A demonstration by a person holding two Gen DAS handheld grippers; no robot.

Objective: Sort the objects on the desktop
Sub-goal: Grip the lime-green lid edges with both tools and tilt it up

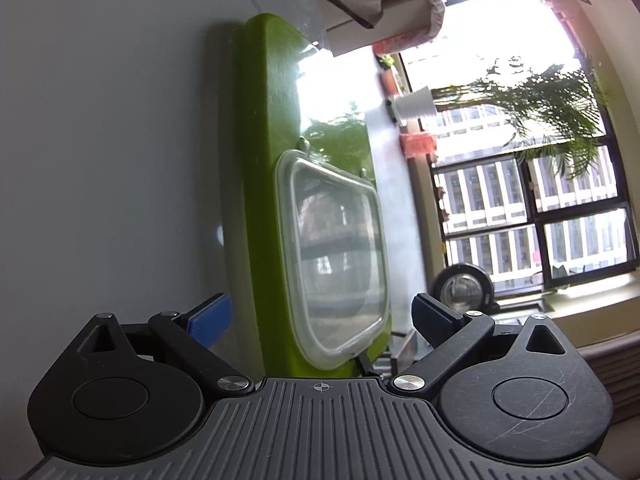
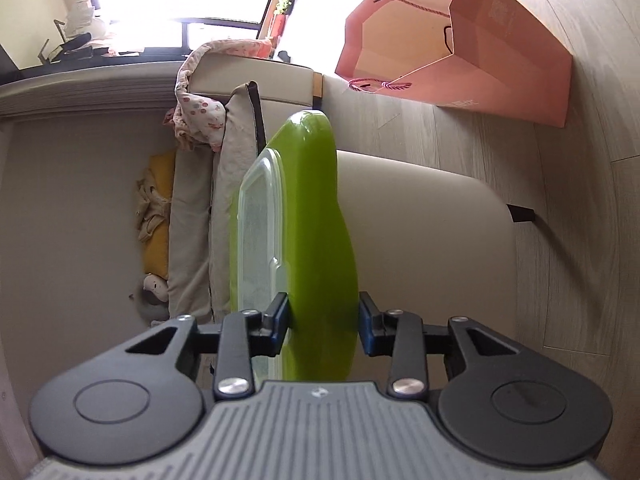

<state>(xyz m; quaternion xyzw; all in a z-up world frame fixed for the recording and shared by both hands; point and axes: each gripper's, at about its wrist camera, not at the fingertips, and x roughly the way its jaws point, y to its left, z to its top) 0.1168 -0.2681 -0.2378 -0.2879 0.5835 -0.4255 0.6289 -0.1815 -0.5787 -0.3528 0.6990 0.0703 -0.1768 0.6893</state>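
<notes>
A glossy green tray (image 1: 264, 120) appears edge-on, running away from the camera, and a clear plastic container lid (image 1: 336, 256) lies against its right face. My left gripper (image 1: 322, 316) is open, with its blue pads (image 1: 210, 316) standing on either side of the tray's near end and gaps visible on both sides. In the right wrist view the same green tray (image 2: 320, 208) has the clear lid (image 2: 260, 240) on its left face. My right gripper (image 2: 324, 320) is shut on the tray's near rim, with both pads pressed against it.
A white tabletop (image 1: 100, 160) fills the left of the left wrist view, with a window (image 1: 532, 208) and a round fan (image 1: 464, 284) beyond. In the right wrist view are a pink paper bag (image 2: 460, 40) on wooden floor, a beige chair (image 2: 432, 240) and cushions with cloth (image 2: 200, 116).
</notes>
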